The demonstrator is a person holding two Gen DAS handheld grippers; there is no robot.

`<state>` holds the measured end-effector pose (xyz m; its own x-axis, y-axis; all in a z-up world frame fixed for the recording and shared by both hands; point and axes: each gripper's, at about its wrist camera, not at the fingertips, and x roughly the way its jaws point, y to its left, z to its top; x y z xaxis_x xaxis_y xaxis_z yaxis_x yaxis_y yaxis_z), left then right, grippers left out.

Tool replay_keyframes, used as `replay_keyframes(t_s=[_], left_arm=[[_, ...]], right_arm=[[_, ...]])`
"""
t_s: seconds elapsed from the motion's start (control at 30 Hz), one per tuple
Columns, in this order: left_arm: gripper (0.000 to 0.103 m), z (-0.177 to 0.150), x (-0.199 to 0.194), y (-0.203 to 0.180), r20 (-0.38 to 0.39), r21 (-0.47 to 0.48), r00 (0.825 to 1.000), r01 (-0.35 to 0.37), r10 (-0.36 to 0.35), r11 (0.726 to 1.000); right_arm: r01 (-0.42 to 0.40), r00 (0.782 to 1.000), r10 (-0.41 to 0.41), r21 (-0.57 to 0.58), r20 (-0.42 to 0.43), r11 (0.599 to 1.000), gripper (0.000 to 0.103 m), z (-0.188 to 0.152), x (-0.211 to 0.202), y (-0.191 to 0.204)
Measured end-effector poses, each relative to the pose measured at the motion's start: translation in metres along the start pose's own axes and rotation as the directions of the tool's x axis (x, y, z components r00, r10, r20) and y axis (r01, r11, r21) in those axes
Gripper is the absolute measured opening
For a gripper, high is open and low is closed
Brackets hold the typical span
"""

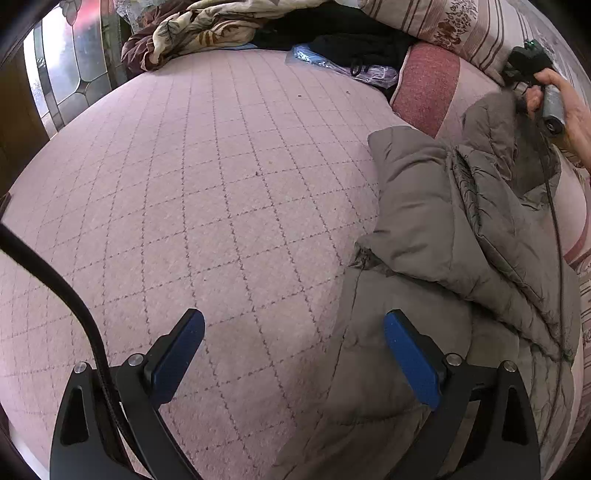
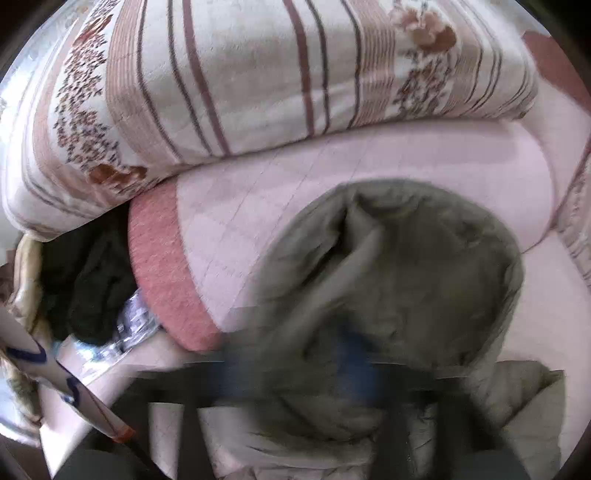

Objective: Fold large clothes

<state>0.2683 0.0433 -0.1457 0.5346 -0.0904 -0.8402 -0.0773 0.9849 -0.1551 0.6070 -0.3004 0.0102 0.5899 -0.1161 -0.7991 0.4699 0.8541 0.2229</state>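
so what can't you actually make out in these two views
- Right tongs, right wrist view: motion blur smears the blue pads, so open or shut on the grey padded jacket cannot be told.
- Same jacket, left wrist view: its right side and bottom are cut off by the frame edge.
- Black garment, left wrist view: partly under the striped quilt; type unclear.
- Clear plastic bag: contents too small to read.

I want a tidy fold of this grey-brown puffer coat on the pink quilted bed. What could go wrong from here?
The right gripper lifts one part of the grey-brown puffer coat; the blurred right wrist view suggests fast motion, so slippage seems possible. The left gripper is open and empty, so the bulky lower coat may drag and bunch on the pink quilted bed.
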Motion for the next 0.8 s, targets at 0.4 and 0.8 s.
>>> replay_keyframes(t_s=[0.4,0.8], left_arm=[[0.098,0.002,-0.023,0.014,0.029,-0.041,0.999,0.027,-0.026,0.999],[0.098,-0.010,-0.056,0.039,0.078,-0.079,0.996,0.046,-0.040,0.996]], right_arm=[[-0.075,0.994,0.095,-0.273,0.060,0.959,0.006,-0.136,-0.197,-0.038],[-0.126,0.981,0.101,-0.150,-0.166,0.981,0.006,-0.334,-0.182,-0.116]])
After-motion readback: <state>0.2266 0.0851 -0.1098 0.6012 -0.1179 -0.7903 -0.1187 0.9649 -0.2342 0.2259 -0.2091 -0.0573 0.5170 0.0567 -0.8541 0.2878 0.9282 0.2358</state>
